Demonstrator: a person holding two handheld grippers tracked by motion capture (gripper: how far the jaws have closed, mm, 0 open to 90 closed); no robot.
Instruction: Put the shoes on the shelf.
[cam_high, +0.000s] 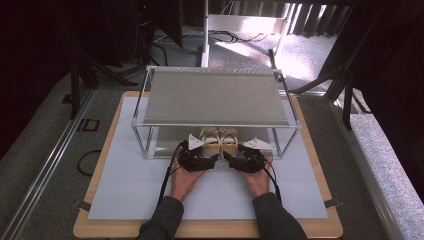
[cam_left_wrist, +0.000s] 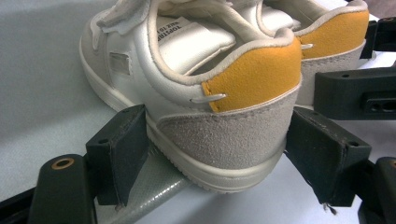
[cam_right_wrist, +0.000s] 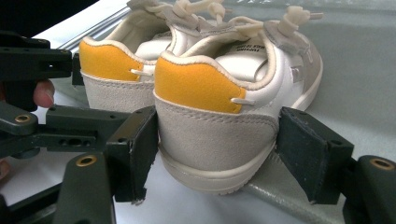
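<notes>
**Two grippers at the heels of a pair of small shoes**

Nearest, the person's hands hold the left gripper (cam_high: 212, 159) and the right gripper (cam_high: 229, 159) side by side on the white mat (cam_high: 125, 195). Each set of jaws brackets one heel: the left shoe (cam_left_wrist: 224, 93) and the right shoe (cam_right_wrist: 219, 107), white with orange heel tabs. The pads seem to touch the heel sides, though real pinching is hard to judge. Beyond, the shoes sit toes-forward on the lower tier of the metal-framed rack (cam_high: 215, 95).
</notes>
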